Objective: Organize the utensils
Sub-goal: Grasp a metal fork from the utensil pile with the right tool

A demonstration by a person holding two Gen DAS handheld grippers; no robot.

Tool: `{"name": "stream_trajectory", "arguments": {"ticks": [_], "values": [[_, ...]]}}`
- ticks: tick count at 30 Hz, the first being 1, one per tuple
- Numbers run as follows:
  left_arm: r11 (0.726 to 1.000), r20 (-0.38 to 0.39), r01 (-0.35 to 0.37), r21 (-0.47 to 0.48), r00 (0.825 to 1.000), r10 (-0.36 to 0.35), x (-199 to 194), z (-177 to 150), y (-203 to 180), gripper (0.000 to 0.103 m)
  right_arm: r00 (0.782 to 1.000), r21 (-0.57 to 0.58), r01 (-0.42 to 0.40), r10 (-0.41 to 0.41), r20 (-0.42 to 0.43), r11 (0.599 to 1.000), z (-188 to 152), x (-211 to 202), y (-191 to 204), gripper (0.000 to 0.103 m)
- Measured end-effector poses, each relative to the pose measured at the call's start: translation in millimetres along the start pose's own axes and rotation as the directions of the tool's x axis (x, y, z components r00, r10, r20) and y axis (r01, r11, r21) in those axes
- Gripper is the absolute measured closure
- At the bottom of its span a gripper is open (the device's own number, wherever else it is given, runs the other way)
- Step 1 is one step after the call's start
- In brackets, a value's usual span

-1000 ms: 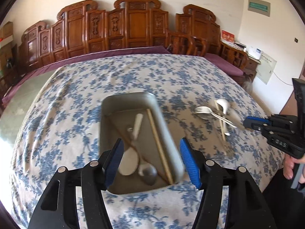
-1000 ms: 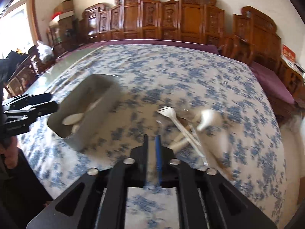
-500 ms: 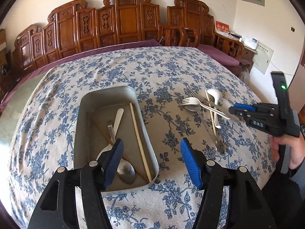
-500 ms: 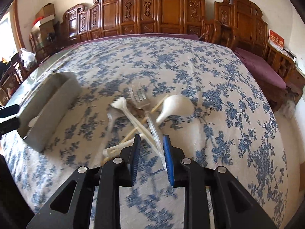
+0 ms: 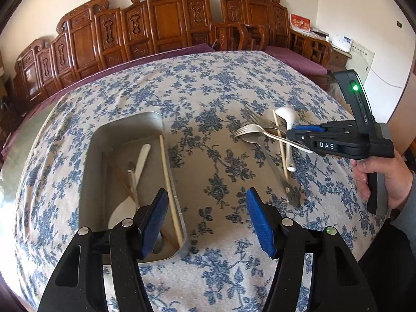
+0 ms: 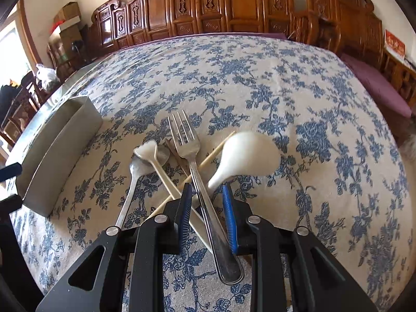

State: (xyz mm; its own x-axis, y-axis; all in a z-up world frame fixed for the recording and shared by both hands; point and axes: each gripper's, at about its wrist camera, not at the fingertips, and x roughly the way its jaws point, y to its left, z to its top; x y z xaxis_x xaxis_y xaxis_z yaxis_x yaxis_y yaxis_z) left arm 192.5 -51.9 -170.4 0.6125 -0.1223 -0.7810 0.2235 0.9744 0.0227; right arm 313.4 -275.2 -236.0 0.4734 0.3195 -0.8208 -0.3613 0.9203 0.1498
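A pile of utensils lies on the flowered cloth: a metal fork (image 6: 186, 140), a white ceramic spoon (image 6: 247, 153), a white plastic fork (image 6: 148, 150), a metal spoon (image 6: 135, 171) and a chopstick (image 6: 215, 150). My right gripper (image 6: 206, 200) hangs low over the pile, open by a narrow gap. The metal fork's handle runs between its blue pads without being pressed. The grey metal tray (image 5: 124, 122) holds a chopstick (image 5: 167, 176), a white spoon (image 5: 141, 156) and more. My left gripper (image 5: 208, 213) stands open and empty above the tray's near right corner. The right gripper (image 5: 299, 135) shows there too.
Carved wooden chairs ring the far side of the round table. A person's hand (image 5: 382, 179) holds the right gripper's grip at the right. The tray (image 6: 59, 140) stands left of the pile, with bare cloth between them.
My right gripper has dropped toward the pile and its jaws have parted slightly; the fork handle now sits between them. My left gripper has drifted right, off the tray's middle.
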Motion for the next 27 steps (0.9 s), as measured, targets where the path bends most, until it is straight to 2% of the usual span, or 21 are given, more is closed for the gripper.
{"name": "stream_trajectory", "arguments": {"ticks": [3, 10, 14, 18, 21, 27], "values": [[1.0, -0.009, 0.006, 0.004, 1.0, -0.006, 4.2, 1.9, -7.5, 0.044, 0.999, 0.007, -0.042, 0.043, -0.019, 0.999, -2.9, 0.9, -2.4, 0.076], [1.0, -0.019, 0.006, 0.023, 1.0, -0.005, 5.7, 2.9, -18.6, 0.044, 0.999, 0.004, -0.046, 0.046, -0.025, 0.999, -4.6, -0.4, -2.4, 0.08], [1.0, -0.021, 0.002, 0.024, 1.0, -0.002, 3.9, 2.4, -20.2, 0.044, 0.998, -0.004, -0.048, 0.048, -0.033, 0.999, -3.7, -2.6, 0.5, 0.09], [1.0, -0.022, 0.002, 0.022, 1.0, -0.001, 3.5, 2.9, -21.2, 0.044, 0.998, -0.03, -0.049, 0.048, -0.039, 0.998, -5.9, -6.4, 4.9, 0.094], [1.0, -0.025, 0.007, 0.021, 1.0, -0.007, 4.4, 3.4, -22.3, 0.044, 0.999, -0.043, -0.05, 0.049, -0.019, 0.998, -6.9, -13.7, 6.1, 0.1], [1.0, -0.039, 0.021, 0.008, 0.999, -0.02, 12.6, 6.7, -25.5, 0.044, 0.998, -0.016, -0.044, 0.045, 0.034, 0.999, -6.0, -27.9, -3.2, 0.1]]}}
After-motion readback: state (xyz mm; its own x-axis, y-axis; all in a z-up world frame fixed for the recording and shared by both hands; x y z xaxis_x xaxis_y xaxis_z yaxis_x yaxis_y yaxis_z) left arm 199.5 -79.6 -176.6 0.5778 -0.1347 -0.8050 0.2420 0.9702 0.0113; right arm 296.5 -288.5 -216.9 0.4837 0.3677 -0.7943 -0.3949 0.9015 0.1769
